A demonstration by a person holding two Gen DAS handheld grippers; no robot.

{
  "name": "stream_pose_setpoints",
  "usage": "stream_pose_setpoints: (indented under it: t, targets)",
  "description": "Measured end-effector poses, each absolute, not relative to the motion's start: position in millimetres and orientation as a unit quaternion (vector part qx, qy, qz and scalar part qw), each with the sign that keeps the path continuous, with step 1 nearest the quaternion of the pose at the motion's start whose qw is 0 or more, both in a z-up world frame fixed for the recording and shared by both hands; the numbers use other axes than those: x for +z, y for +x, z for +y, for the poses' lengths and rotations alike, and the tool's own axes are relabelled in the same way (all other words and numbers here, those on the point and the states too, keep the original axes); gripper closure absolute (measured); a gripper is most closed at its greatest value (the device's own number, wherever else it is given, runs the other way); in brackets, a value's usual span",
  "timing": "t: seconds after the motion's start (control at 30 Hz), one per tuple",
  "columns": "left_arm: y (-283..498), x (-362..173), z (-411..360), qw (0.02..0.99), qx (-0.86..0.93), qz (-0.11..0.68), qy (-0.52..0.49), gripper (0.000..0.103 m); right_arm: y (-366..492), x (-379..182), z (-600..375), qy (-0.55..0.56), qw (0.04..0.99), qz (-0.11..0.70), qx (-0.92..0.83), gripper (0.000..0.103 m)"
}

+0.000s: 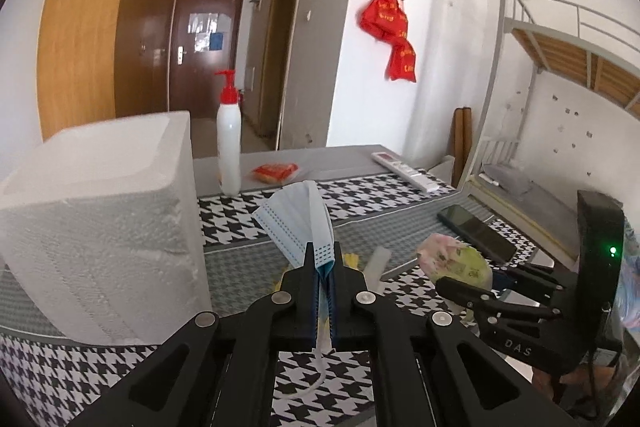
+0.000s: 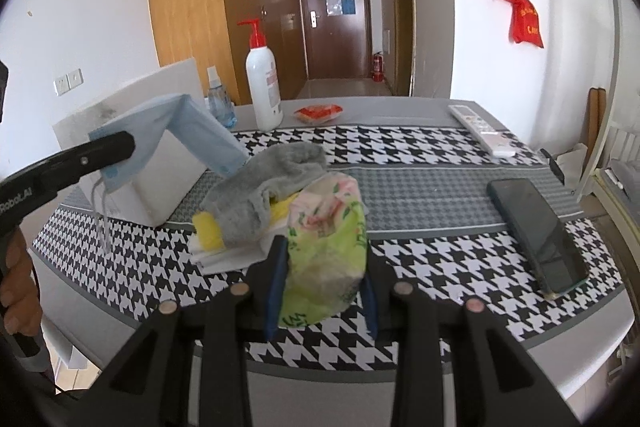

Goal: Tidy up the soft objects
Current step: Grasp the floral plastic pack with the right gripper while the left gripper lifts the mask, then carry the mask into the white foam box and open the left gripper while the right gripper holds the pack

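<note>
Pale-blue pleated mask (image 1: 298, 223) folded, pinched tight in left fingers (image 1: 309, 259) — floral green tissue pack (image 2: 326, 251) clamped between right fingers (image 2: 280, 267).

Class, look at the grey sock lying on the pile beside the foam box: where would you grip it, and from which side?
Grip the grey sock at its raised, bunched upper fold, coming from above and slightly from the near side. That fold stands proud of the yellow item and papers beneath, so the tongs would probably pinch only the sock. The foam box crowds its left.

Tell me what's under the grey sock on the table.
Under the grey sock lie a yellow item and white folded paper; how far they extend beneath is hidden.
</note>
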State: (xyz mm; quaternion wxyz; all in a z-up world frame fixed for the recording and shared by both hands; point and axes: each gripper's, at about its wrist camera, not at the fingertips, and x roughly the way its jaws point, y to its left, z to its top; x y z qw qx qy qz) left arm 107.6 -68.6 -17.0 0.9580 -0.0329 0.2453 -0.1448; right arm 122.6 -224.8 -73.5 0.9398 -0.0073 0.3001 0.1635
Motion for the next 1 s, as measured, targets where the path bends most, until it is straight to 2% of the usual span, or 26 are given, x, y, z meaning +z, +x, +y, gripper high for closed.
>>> stream_pose_setpoints:
  t: [0.33, 1.0]
  targets:
    - [87, -2, -66, 0.969, -0.133, 0.210, -0.014, 0.099, 104, -57, -225, -0.006, 0.949, 0.268, 0.167, 0.066]
    - [98, 22, -51, 0.980, -0.094, 0.174, 0.005, 0.099, 106, -27, -214, -0.009, 0.958, 0.224, 0.178, 0.066]
